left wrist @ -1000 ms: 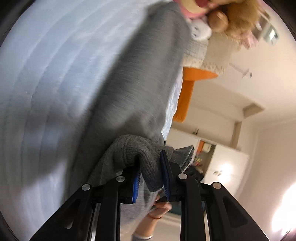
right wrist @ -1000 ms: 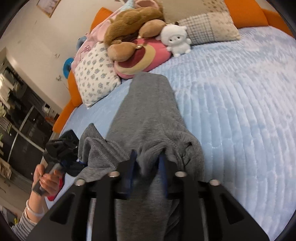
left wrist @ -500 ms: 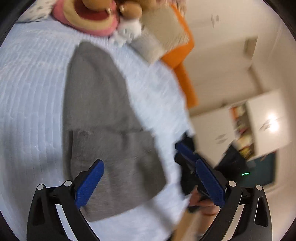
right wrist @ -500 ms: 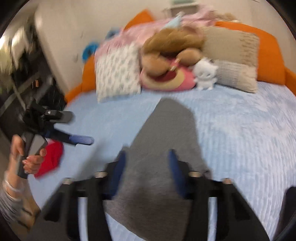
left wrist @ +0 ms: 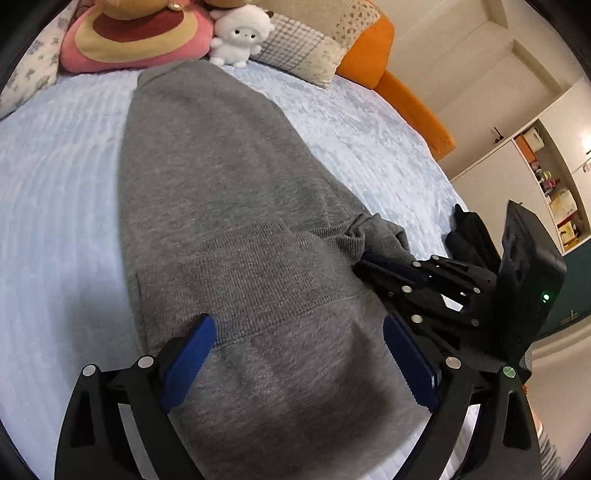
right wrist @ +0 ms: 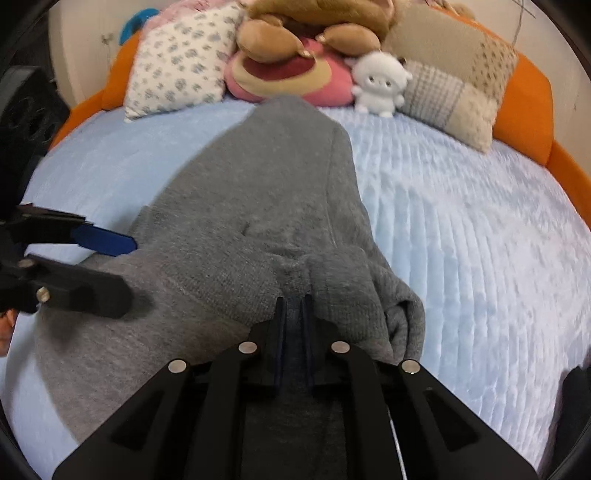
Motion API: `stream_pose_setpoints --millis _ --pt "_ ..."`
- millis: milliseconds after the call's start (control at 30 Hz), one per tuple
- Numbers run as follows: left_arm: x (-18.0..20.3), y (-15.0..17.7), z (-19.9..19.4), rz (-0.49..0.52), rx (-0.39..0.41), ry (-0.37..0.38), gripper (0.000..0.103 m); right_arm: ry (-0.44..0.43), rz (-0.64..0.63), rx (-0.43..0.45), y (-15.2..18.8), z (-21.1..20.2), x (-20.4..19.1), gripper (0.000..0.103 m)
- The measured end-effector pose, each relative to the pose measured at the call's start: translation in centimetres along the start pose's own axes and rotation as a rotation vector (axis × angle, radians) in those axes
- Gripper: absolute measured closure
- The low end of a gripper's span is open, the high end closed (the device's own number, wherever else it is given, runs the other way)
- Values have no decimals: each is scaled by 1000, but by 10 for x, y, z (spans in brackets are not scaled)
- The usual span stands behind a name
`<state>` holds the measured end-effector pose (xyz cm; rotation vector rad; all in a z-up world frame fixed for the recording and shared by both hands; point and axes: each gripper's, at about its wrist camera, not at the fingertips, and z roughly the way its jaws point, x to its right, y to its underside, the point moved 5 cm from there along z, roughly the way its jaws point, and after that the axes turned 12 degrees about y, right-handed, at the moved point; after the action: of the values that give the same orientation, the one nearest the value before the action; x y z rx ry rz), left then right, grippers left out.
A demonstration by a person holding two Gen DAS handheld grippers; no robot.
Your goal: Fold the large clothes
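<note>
On the pale blue bedspread [left wrist: 369,136] lies the grey sweatshirt [left wrist: 221,206], a long narrow shape with its long axis running from the near edge of the bed straight up to the white plush sheep [left wrist: 240,33] among the pillows. Its far, narrower end points at the sheep and stops just short of it; the ribbed band crosses the garment nearer the grippers, and more grey cloth lies below that.

Over that near part hovers the left gripper [left wrist: 299,350], its blue-padded jaws spread wide with nothing between them, fabric showing in the gap. At the garment's edge farthest from the floral pillow [right wrist: 181,62], the right gripper [right wrist: 293,302] has its jaws pinched together on a bunched ridge of the knit, which rises into a small hump around the fingertips. That hold looks meant to lift or carry this edge for a fold, probably along the long axis, while the free left gripper seems placed to take its own bite or steady the cloth.
</note>
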<state>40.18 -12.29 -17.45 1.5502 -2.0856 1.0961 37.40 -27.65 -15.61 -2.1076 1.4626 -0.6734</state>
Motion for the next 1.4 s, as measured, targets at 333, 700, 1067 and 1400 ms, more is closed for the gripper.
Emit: stream_pose_setpoints --millis 333,700,1067,1400 --pt "78 109 -85 733 37 -396 6 69 -501 355 65 -153 -29 23" --pt "65 184 6 1285 -194 -735 6 323 -956 376 125 -88 -89 23" --pt "31 150 33 1276 -199 -830 30 535 -1039 322 117 -20 -78 42" --pt "49 143 21 1288 -278 -887 65 460 -988 284 99 -43 -80 76"
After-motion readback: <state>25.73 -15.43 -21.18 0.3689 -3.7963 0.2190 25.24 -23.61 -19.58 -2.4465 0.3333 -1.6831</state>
